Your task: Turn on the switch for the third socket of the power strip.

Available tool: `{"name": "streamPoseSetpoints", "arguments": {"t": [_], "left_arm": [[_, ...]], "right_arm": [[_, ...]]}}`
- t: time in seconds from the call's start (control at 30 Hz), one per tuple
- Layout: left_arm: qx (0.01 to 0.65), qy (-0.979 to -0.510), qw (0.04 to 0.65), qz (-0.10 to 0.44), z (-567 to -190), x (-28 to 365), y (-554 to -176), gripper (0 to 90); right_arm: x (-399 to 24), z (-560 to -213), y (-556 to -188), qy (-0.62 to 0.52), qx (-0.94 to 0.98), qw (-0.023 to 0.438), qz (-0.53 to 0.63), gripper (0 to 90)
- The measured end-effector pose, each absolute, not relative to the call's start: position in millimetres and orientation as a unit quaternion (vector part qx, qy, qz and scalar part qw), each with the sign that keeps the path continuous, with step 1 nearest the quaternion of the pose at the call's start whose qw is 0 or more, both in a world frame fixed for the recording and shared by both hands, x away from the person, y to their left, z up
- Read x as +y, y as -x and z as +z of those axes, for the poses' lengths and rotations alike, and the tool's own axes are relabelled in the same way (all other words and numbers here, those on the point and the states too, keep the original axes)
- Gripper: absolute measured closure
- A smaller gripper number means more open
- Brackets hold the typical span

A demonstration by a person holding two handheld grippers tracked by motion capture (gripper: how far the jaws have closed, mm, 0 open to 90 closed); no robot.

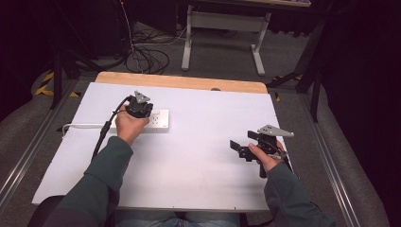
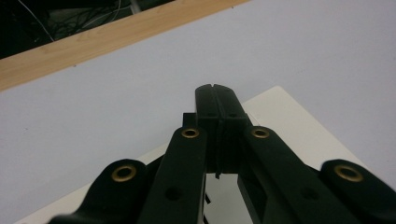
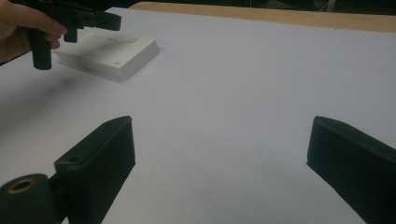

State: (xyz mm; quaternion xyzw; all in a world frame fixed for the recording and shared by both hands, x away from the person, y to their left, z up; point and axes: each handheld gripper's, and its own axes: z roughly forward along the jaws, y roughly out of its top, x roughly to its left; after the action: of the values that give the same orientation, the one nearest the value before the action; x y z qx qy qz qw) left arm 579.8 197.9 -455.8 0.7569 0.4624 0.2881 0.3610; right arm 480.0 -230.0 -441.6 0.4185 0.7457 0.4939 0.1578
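White plastic power strip [image 1: 157, 119] lies flat on the table's pale surface [image 1: 203, 156], toward the far left part, its length running parallel to the far edge. A white cord [image 1: 80, 126] leaves its left end and runs to the left edge of the surface. Along the far edge, a strip of bare wood [image 1: 189, 82] shows beyond the pale cover.

Directly over the strip's left end hangs the left gripper [image 1: 140, 109], held in the person's left hand [image 1: 128, 124], with a black cable [image 1: 105, 130] trailing back along the green sleeve. In the left gripper view its two black jaws are pressed flat together with nothing between them, their tips [image 2: 215, 100] poised above the strip's white top [image 2: 289, 126]; whether the tips touch the strip cannot be told.

Well apart, near the right edge of the surface, the right hand [image 1: 264, 158] holds the right gripper [image 1: 240, 149] level, pointing leftward across the table. Its jaws stand wide apart and empty, with bare surface between them in the right gripper view, where the strip [image 3: 112, 55] and the left gripper [image 3: 70, 21] appear at far left.
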Motion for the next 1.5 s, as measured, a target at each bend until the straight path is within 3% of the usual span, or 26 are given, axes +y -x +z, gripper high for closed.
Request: {"name": "streamPoseSetpoints", "arguments": {"t": [0.47, 1.5], "left_arm": [[0.451, -0.737, 0.402, 0.303, -433, 209, -560, 89.8], [0.468, -0.678, 0.479, 0.304, -408, 282, -479, 89.8]], "right_arm": [[-229, -442, -481, -0.419, 0.748, 0.158, 0.491, 8.2], [-226, -441, -481, -0.412, 0.754, 0.162, 0.485, 8.2]]}}
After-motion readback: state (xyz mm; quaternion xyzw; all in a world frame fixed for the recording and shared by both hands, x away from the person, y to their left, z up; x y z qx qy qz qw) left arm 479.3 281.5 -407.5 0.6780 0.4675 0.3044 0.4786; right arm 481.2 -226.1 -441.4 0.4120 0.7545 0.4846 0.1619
